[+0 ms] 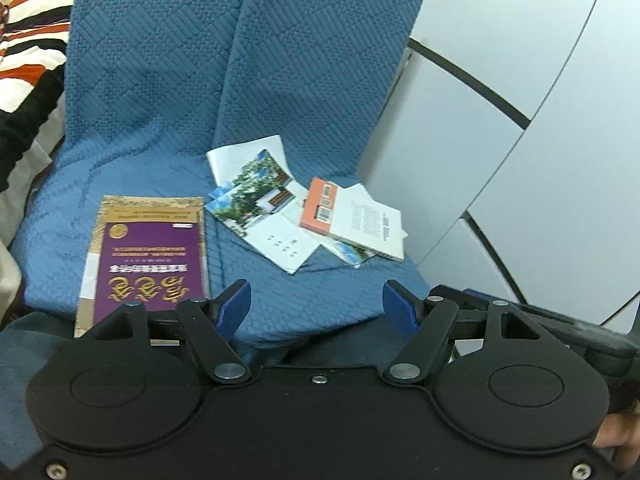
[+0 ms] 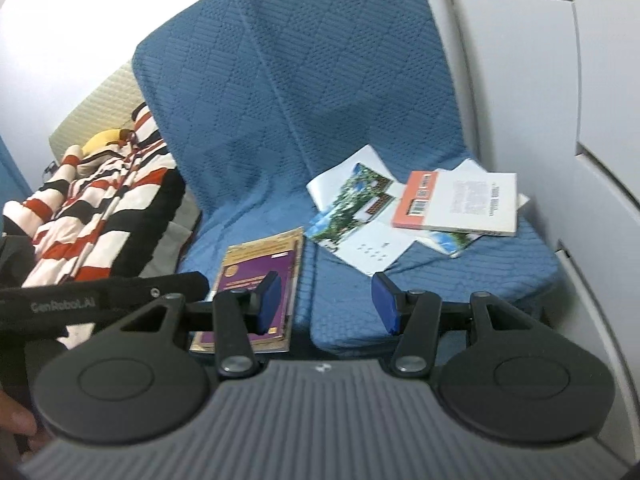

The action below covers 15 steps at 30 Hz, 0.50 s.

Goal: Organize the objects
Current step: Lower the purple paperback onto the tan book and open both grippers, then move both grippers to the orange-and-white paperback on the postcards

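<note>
Zero tidied: purple book (image 1: 150, 256) alone at seat's (image 1: 328, 292) front edge, booklets (image 1: 308, 216) scattered; your left gripper (image 1: 316, 308) and right gripper (image 2: 326, 306) spread, empty.

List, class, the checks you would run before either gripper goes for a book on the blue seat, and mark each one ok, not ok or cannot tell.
1. Left gripper empty, jaws apart: ok.
2. Right gripper empty, jaws apart: ok.
3. Purple book lies flat and alone on the blue seat cover, nothing on top: ok.
4. Orange book free to lift: ok, it tops the pile.
5. Picture booklets and loose white sheet tidy: not ok, they overlap askew under the orange book.
6. Place to put the books: cannot tell, none shows in either view.
</note>
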Available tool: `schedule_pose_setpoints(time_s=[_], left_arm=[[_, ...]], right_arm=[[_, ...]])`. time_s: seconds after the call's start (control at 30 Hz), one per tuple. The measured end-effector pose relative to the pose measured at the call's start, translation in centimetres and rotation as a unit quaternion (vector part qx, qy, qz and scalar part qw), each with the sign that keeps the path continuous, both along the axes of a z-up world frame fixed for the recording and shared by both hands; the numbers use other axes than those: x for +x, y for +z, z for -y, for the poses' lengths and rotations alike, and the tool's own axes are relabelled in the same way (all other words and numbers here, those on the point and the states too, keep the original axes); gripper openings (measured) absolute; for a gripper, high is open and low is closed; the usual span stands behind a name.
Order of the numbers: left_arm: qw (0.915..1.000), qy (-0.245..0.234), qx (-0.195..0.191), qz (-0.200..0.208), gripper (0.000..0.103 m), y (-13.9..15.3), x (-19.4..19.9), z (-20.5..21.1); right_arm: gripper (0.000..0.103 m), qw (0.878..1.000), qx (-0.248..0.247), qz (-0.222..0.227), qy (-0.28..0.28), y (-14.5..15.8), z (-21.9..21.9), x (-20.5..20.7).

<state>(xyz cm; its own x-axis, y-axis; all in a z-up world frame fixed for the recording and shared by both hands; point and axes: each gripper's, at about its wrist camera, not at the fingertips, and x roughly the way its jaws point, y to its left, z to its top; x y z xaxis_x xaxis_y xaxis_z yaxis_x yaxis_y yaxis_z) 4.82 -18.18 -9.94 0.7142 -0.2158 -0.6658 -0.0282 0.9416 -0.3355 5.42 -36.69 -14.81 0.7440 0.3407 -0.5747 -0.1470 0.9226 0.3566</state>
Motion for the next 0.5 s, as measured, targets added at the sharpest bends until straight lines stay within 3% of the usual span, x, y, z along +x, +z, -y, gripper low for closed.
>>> schedule_pose_setpoints(time_s=[0.5], left_arm=[[0.9998, -0.017, -0.005, 0.003, 0.089, 0.0, 1.3, 2.9]], right_arm=[[0.054, 0.999, -0.005, -0.004, -0.04, -0.4, 3.5, -0.8]])
